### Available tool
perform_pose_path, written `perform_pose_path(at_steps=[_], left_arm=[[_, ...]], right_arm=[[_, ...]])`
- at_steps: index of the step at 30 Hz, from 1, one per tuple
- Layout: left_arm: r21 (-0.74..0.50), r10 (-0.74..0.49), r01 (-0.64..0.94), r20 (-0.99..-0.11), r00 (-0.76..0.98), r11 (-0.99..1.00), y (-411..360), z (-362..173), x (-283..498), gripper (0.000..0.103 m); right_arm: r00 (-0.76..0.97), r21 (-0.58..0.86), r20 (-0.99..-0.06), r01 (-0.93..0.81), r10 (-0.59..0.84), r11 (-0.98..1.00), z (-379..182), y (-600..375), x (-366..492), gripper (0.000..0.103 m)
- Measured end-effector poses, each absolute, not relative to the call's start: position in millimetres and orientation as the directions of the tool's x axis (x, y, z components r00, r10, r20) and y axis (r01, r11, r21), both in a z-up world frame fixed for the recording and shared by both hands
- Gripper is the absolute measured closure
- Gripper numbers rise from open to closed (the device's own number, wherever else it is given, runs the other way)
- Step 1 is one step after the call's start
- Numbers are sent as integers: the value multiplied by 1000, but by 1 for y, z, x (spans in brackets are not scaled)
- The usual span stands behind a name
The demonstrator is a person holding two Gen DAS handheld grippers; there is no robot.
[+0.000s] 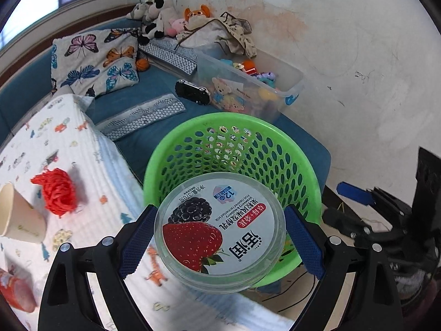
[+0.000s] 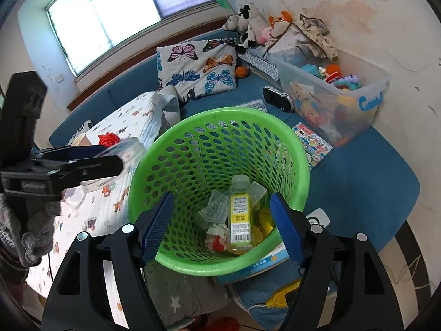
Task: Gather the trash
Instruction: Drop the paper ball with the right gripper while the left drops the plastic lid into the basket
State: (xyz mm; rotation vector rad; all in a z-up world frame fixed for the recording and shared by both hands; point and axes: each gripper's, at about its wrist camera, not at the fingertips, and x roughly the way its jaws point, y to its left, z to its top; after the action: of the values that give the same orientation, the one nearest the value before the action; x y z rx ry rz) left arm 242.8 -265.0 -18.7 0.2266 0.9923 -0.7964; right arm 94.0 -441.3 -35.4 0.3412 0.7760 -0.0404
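My left gripper [image 1: 219, 240] is shut on a round yogurt tub [image 1: 219, 231] with a strawberry label, held just over the near rim of the green mesh basket [image 1: 248, 127]. In the right wrist view the left gripper [image 2: 82, 165] shows at the left with the tub [image 2: 124, 151] blurred beside the basket's [image 2: 220, 115] rim. My right gripper [image 2: 222, 227] is open, its fingers astride the basket's near wall. Inside lie a clear bottle with a yellow label [image 2: 241, 215] and crumpled wrappers [image 2: 216, 237]. A red mesh wad [image 1: 56, 191] and a paper cup [image 1: 16, 215] lie on the patterned blanket [image 1: 91, 149].
A clear toy bin [image 1: 286, 77] stands behind the basket by the wall, with a black toy car [image 1: 193, 91] next to it. A butterfly pillow [image 1: 96, 60] and plush toys [image 1: 162, 13] sit at the back of the blue couch. A sticker sheet [image 2: 314, 143] lies right of the basket.
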Motion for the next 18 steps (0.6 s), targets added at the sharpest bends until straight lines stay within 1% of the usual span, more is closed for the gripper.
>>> perform_pose_path(at_steps=[5,7,10,18], left_arm=[[-206,-508,689,-819,267,695,-276,-25,244,14],[-220,-520,690,-814,259,689,-278,-26,243,11],[-242,-541,690,-802,254,682,-277,-25,241,10],[-227,-542,675,-786,299,702,-256,-15,235,10]], right_arm=[[714,295,-694,172,87,940,-37,-444,88,30],[713,297,-695,176,87,938,-38,-445,87,30],[712,300,-697,179,87,937,-40,-445,85,30],[716,300,-691,154,103,941,-37,-433,85,30]])
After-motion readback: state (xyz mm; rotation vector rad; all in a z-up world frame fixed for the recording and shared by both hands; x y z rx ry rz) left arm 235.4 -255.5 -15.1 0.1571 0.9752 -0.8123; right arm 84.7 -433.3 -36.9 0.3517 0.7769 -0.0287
